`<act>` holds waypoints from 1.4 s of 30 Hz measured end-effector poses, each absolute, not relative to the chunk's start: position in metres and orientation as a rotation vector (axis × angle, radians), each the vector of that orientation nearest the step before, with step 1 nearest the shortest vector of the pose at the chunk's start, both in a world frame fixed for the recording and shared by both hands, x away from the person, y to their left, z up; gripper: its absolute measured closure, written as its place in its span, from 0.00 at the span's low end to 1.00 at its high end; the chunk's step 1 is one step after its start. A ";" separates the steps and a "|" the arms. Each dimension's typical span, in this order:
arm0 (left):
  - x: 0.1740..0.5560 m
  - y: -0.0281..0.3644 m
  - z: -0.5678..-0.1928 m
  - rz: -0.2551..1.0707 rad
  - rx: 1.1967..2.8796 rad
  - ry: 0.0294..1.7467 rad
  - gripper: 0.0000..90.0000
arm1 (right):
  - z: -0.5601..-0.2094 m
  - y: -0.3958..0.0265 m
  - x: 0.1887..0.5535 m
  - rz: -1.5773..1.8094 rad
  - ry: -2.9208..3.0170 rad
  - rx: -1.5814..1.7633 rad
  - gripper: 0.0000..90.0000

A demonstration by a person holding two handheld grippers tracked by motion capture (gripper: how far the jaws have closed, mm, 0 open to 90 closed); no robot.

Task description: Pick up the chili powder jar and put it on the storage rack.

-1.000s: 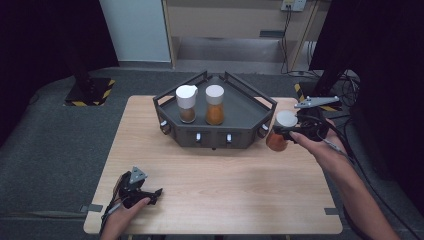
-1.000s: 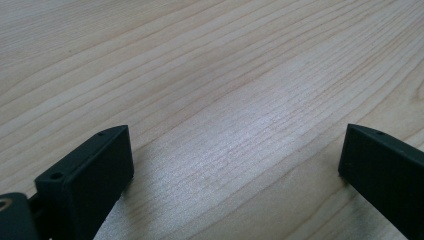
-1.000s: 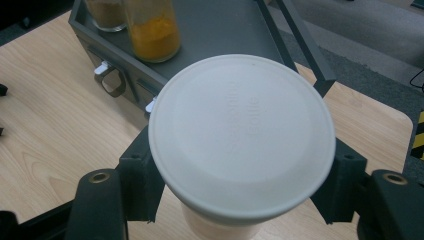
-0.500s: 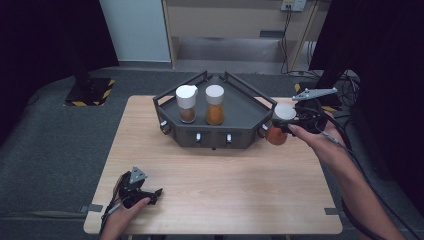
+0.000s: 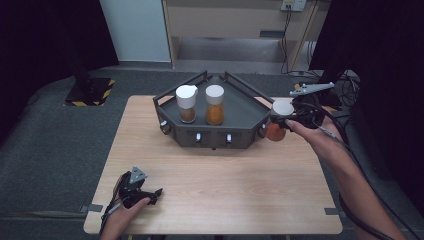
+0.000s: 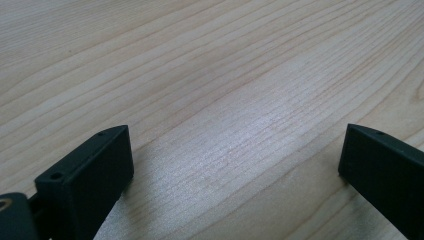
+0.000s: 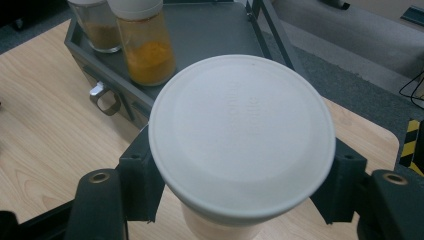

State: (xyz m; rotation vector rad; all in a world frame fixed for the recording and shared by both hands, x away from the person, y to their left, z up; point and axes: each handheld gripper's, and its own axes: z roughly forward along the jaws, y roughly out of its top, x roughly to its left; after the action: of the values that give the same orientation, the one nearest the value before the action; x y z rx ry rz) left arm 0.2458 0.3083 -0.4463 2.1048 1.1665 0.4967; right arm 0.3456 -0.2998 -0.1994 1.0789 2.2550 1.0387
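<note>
A white-lidded spice jar [image 5: 279, 120] with reddish-orange contents hangs in the air at the right corner of the dark grey tray [image 5: 250, 102]. My right gripper [image 5: 283, 118] is shut on it, its jaws clamped just under the white lid [image 7: 242, 131]. Two more jars stand upright in the tray: one with brown spice [image 5: 187, 103] and one with orange spice [image 5: 215, 105]. My left gripper [image 5: 150, 194] rests low at the table's near left corner, open, with only bare wood [image 6: 225, 100] between its jaws.
The tray [image 7: 210, 30] has raised rails and small handles on its front wall. A wooden table [image 5: 215, 185] stretches from the tray to the near edge. Cables trail off the right side. A yellow-black striped base [image 5: 92, 92] sits on the floor at far left.
My right gripper has carried the jar a little up and toward the tray's right corner. The left gripper has not moved.
</note>
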 end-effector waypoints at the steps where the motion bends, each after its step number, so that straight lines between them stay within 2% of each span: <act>1: 0.246 0.308 -0.446 0.497 2.104 1.167 0.00 | -0.199 -0.300 0.346 1.040 2.255 1.080 0.38; 42: 0.246 0.308 -0.447 0.497 2.103 1.166 0.00 | -0.179 -0.275 0.375 1.029 2.246 1.071 0.38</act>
State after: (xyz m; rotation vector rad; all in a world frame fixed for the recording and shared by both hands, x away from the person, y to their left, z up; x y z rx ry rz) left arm 0.2457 0.3083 -0.4466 2.1027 1.1663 0.4972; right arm 0.3747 -0.2747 -0.1794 1.0708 2.2459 1.0293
